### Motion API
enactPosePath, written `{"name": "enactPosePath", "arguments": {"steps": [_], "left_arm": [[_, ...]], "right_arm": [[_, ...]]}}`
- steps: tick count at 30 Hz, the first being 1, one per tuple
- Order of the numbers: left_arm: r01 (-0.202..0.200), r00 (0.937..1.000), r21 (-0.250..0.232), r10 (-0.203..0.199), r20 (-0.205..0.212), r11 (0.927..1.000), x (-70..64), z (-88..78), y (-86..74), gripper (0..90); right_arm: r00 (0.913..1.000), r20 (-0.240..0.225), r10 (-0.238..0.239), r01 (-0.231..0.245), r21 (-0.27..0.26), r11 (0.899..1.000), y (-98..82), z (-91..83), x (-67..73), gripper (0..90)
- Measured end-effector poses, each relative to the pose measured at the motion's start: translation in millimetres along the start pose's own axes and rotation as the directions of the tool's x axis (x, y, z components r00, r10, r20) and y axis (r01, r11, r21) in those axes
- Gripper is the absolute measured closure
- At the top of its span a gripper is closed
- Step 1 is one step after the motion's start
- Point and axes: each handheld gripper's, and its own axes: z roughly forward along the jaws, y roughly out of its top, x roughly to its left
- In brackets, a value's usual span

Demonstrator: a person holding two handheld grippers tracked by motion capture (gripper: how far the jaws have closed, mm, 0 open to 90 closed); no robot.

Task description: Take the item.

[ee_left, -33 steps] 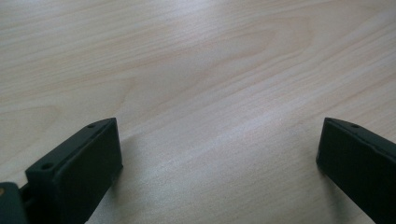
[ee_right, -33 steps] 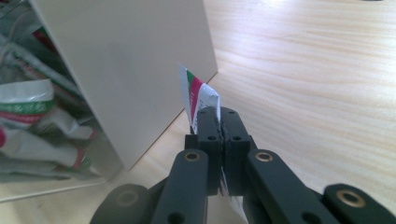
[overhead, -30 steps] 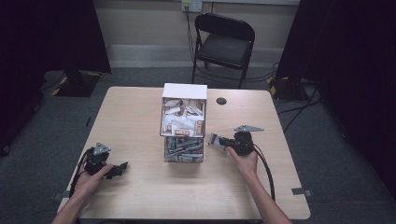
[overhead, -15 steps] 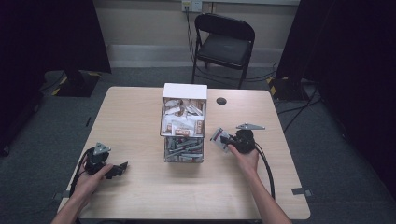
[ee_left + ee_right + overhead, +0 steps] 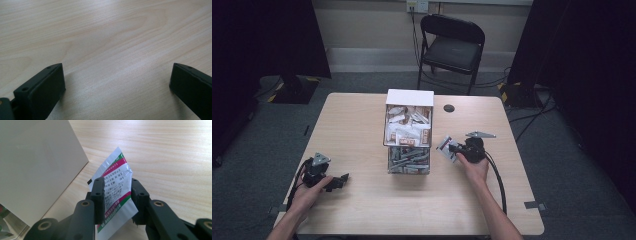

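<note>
One sachet stands between the jaws of the right gripper, which have just been opening; it bows across a gap now wider than it is thick, so this looks like the release after lifting it out of the organiser box. Next, it needs setting flat on the bare table ahead of the jaws, the box wall staying close on one side. Well apart, the left gripper rests with jaws spread over plain wood.
</note>
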Motion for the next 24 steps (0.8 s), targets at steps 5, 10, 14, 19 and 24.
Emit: {"name": "enactPosePath", "arguments": {"steps": [5,10,14,19,24], "left_arm": [[0.001,1.0000,-0.001,-0.001,0.000,1.0000,0.0,0.0,0.0,0.0],[0.000,1.0000,0.000,0.000,0.000,1.0000,0.0,0.0,0.0,0.0],[0.000,1.0000,0.000,0.000,0.000,1.0000,0.0,0.0,0.0,0.0],[0.000,1.0000,0.000,0.000,0.000,1.0000,0.0,0.0,0.0,0.0],[0.001,1.0000,-0.001,-0.001,0.000,1.0000,-0.1,0.0,0.0,0.0]], "right_arm": [[1.0000,0.008,0.003,-0.003,0.000,1.000,-1.0,2.1,-1.6,66.2],[0.9997,0.013,0.019,-0.019,0.005,1.000,-3.5,3.6,-5.4,63.1],[0.9998,0.015,0.016,-0.017,0.011,1.000,-4.0,4.2,-5.7,62.2],[0.9996,0.027,-0.002,0.002,0.023,1.000,-4.5,5.2,-5.9,60.6],[0.9996,0.029,0.004,-0.005,0.027,1.000,-5.6,6.5,-5.7,59.3]]}}
